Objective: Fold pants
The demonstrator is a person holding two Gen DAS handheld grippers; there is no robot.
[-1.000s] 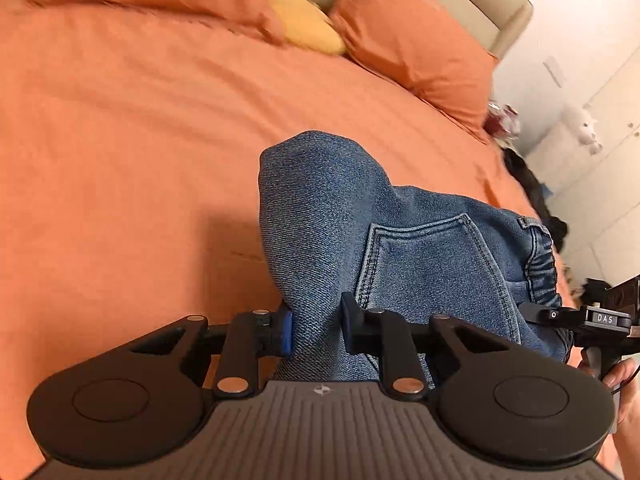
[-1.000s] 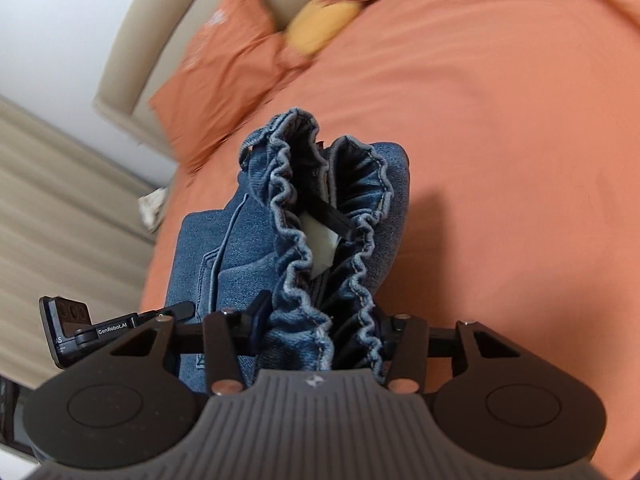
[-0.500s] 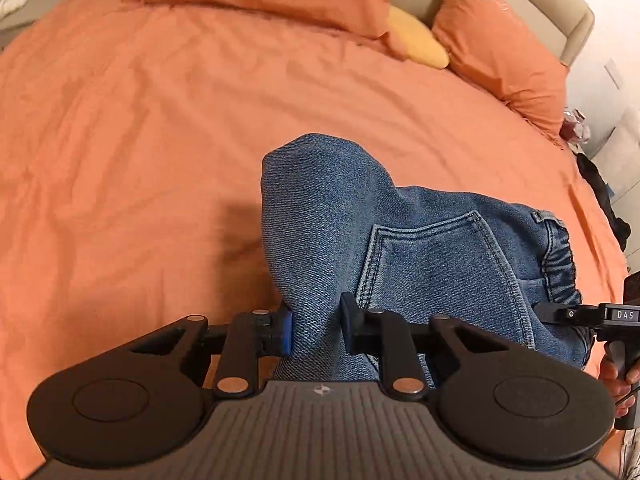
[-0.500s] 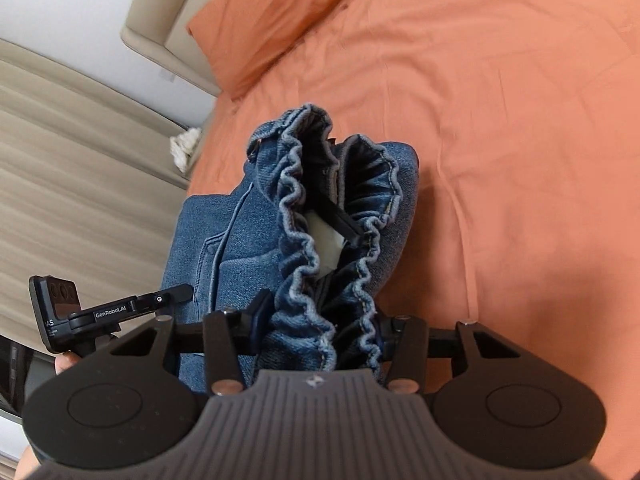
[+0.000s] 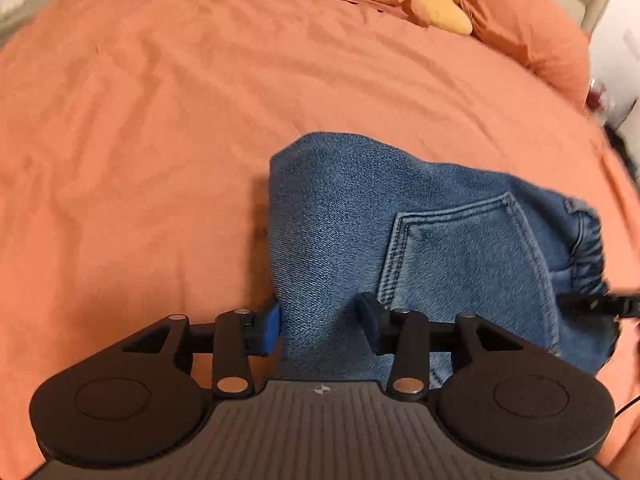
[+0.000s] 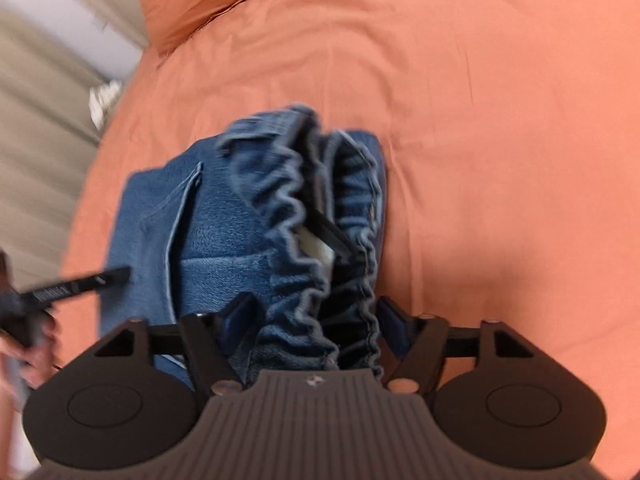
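Note:
Folded blue denim pants (image 5: 420, 240) lie on the orange bed, back pocket up. My left gripper (image 5: 320, 322) stands around the folded edge; its jaws are spread wider than the cloth between them, so it is open. In the right wrist view the pants (image 6: 224, 240) show their ruffled elastic waistband (image 6: 316, 264). My right gripper (image 6: 316, 320) stands around the waistband end, jaws spread and loose on the cloth, open. The right gripper's tip shows in the left wrist view (image 5: 596, 304); the left one's shows in the right wrist view (image 6: 68, 288).
The orange bed cover (image 5: 160, 120) spreads wide to the left and ahead. Orange pillows (image 5: 520, 16) and a yellow pillow (image 5: 440, 4) lie at the headboard. Beige curtains (image 6: 36, 152) hang beyond the bed's edge.
Both grippers have opened their jaws and let go of the pants, which have settled onto the bed. Both views have swung; the right one is blurred by motion.

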